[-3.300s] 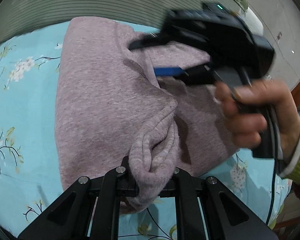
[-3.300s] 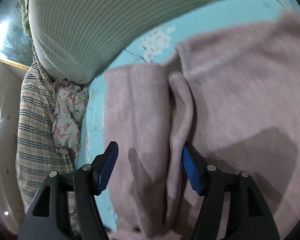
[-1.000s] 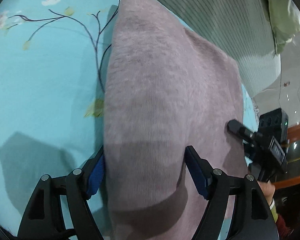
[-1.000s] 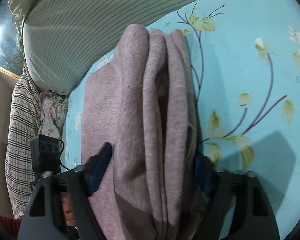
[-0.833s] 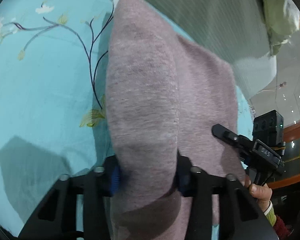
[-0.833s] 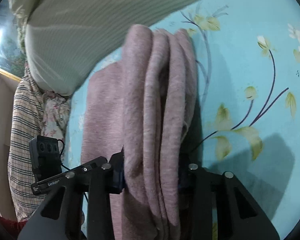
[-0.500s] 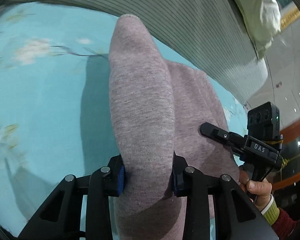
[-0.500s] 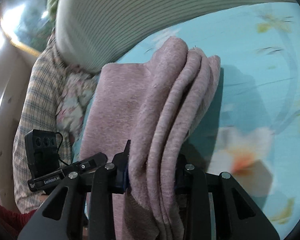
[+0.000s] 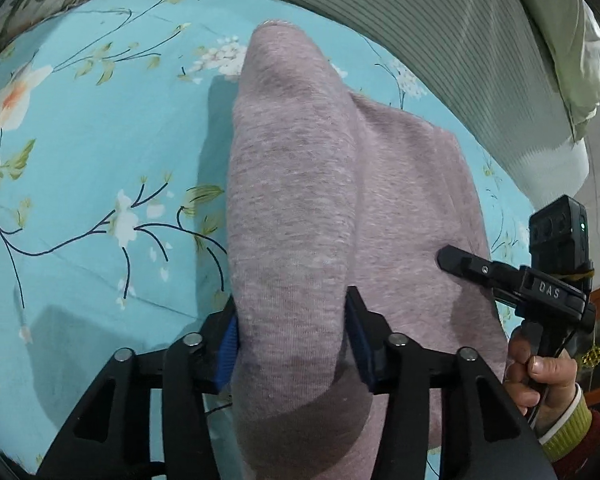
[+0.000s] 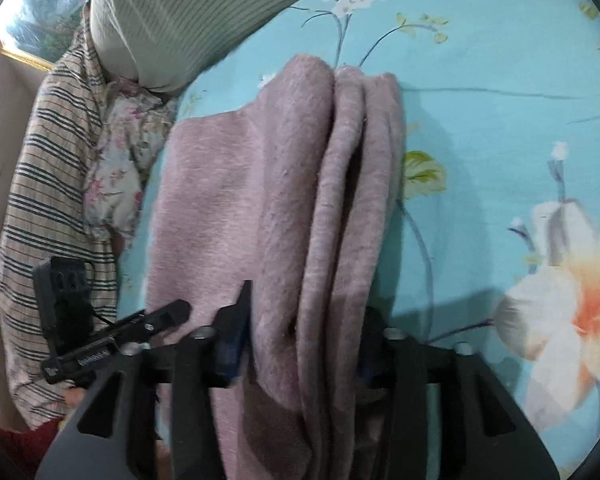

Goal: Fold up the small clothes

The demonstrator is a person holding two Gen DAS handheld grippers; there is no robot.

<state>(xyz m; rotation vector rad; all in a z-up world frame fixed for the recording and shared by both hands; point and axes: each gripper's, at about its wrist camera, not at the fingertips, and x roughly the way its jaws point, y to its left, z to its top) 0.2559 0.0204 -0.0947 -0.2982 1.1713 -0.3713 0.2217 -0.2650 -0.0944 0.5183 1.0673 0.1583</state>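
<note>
The folded mauve sweater [image 9: 300,208] fills the centre of both frames above the turquoise floral bedsheet [image 9: 80,152]. The left gripper [image 9: 292,340] is clamped on 1 end of the fold, and the right gripper [image 10: 304,340] pinches the opposite, layered end. A striped green pillow [image 10: 188,8] sits at upper left of the right view.

Each camera looks forward along its gripper, very near the folded sweater [image 9: 292,216]. They face each other from opposite ends and share the bed [image 10: 500,128].

Turquoise floral bedsheet [image 9: 80,168], green striped pillow [image 10: 188,8], perhaps a plaid blanket [image 10: 40,184].
</note>
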